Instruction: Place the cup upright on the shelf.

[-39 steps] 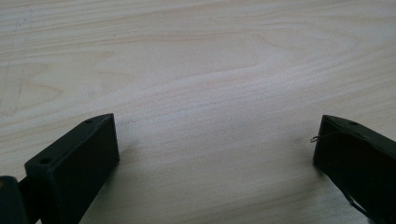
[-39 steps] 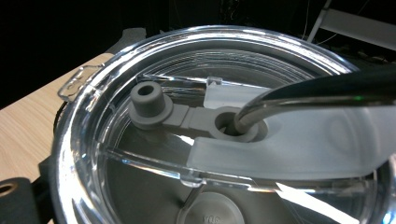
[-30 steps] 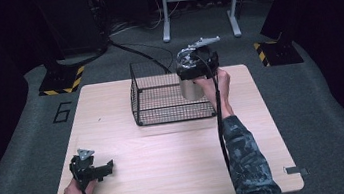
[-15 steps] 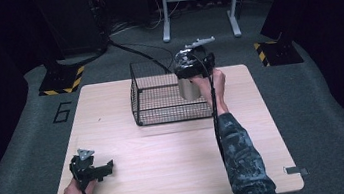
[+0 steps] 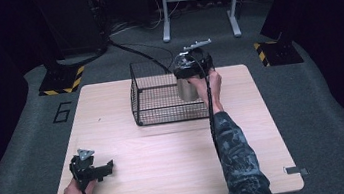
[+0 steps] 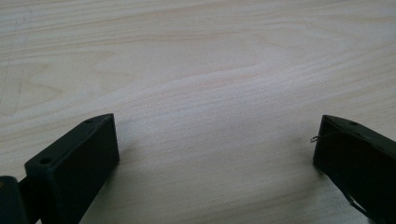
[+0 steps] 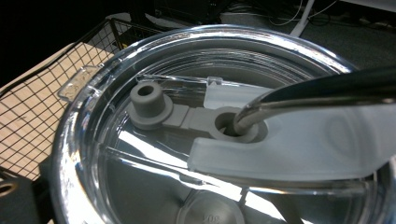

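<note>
Tumbler [image 5: 186,89], a steel cup with a clear lid [image 7: 187,140] and a metal straw [image 7: 327,88] through its grey stopper, stood in the near right corner of the black wire basket [image 5: 161,109] as the right gripper [image 5: 193,64] sat directly over it; in the right gripper view the lid loomed close under the camera, and whether that gripper was clamped on the cup or had let go could not be told, since its jaws were hidden by the lid. The person's right hand [image 5: 211,84] and camouflage sleeve [image 5: 235,154] reached across the wooden table [image 5: 180,176] to the basket's right side. The basket stood at the far middle of the table, with no other item visible inside it. Well apart, at the near left corner, the left gripper [image 5: 105,169] rested low over bare wood, its jaws spread wide with nothing between them, as the left gripper view showed. Judging from how things lay, the placing of the cup into the basket appeared nearly or fully done; what looked left was to free the cup, if it was held, and lift the right gripper clear without tipping it or catching the straw.
</note>
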`<state>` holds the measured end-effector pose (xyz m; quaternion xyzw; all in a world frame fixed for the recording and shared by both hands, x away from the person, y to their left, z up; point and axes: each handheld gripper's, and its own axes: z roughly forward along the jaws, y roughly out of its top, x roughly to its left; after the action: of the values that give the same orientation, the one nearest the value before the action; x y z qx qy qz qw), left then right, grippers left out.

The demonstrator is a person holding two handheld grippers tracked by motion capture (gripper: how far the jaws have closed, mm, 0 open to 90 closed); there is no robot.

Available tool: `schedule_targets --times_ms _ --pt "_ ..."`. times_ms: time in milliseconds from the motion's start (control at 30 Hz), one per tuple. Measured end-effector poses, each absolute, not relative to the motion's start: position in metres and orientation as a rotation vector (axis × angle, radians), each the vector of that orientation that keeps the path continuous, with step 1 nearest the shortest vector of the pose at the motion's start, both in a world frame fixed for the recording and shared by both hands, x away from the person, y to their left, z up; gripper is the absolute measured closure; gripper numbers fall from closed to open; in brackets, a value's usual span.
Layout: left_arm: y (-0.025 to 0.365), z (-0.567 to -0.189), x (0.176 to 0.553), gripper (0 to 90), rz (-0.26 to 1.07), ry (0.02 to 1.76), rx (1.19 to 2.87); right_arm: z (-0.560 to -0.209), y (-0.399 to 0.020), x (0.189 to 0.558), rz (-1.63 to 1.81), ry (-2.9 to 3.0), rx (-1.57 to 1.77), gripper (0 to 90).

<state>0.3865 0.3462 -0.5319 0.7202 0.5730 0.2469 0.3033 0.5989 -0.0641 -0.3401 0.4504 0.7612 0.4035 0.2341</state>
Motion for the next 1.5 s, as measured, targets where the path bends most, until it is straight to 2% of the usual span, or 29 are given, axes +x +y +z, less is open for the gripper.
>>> schedule_targets --times_ms 1500 --pt "0.347 -0.532 0.386 0.0 0.652 1.512 1.922 -0.401 -0.021 0.635 1.049 2.185 1.324 3.5"
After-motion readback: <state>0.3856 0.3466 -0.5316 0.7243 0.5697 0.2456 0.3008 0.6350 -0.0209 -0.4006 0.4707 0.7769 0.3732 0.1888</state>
